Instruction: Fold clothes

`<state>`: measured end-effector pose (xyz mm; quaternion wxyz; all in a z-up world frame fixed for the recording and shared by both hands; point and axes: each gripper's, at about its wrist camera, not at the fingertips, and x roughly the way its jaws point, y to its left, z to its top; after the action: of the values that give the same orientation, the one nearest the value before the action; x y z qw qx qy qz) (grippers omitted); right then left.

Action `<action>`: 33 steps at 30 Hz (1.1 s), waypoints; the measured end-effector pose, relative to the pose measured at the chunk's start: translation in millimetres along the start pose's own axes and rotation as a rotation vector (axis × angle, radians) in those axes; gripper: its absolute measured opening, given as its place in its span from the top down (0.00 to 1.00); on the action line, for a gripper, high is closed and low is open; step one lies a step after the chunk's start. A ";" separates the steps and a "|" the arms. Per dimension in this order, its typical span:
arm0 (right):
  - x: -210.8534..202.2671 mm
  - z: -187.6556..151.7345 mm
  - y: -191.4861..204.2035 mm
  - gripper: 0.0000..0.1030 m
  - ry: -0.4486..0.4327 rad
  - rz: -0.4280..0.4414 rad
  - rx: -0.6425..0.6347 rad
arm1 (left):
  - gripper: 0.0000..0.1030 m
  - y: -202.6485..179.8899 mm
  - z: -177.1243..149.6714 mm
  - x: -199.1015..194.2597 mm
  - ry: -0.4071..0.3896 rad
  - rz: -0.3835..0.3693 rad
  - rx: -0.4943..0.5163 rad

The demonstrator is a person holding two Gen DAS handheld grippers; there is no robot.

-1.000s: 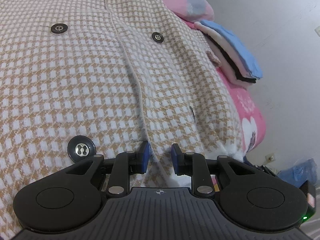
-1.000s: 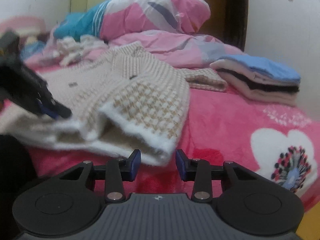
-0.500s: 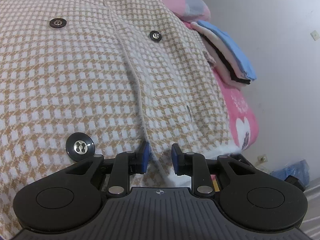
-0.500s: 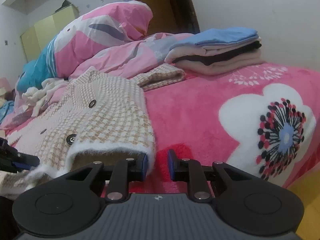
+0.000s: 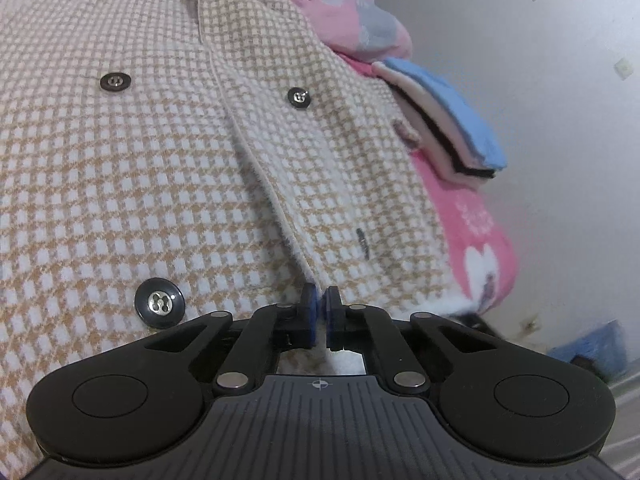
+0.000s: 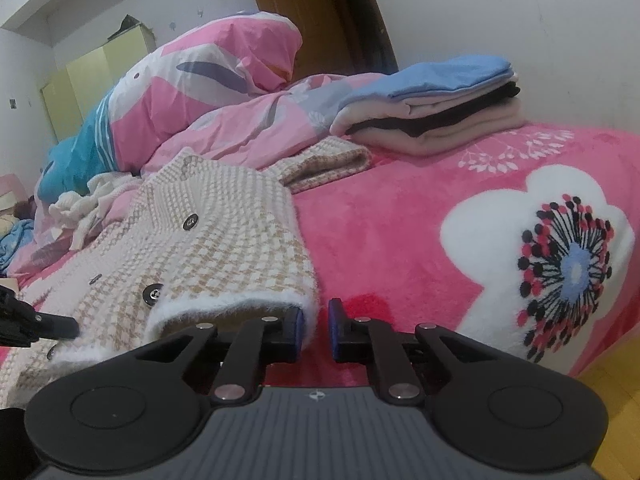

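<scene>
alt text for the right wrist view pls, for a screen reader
The right gripper, jaws closing, sits at the fuzzy white hem corner of a beige checked cardigan lying on a pink floral blanket. Behind lie a stack of folded clothes and a pink duvet; the left gripper enters at left.

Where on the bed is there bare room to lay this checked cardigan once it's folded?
Free: the pink blanket between the checked cardigan and the bed's edge, in front of the folded stack, including the flower print. Crowded: the far side, with the quilt, the stack and loose clothes.
</scene>
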<state>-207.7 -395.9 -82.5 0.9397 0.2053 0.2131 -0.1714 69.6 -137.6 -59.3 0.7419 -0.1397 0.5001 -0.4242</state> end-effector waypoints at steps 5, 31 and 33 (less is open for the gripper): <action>-3.5 -1.9 -0.6 0.88 -0.014 -0.001 0.000 | 0.98 10.9 0.2 -2.6 0.022 -0.012 -0.031; -23.3 10.9 18.1 0.59 0.094 0.353 0.182 | 0.79 10.0 -10.9 20.6 0.131 -0.085 -0.037; -10.1 10.3 17.4 0.59 0.135 0.370 0.229 | 0.83 11.9 -11.7 20.6 0.130 -0.081 -0.040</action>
<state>-205.7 -383.4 -63.8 0.9093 0.3571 0.2136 -0.0050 68.2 -143.8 -85.1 0.6873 -0.1469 0.5496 -0.4517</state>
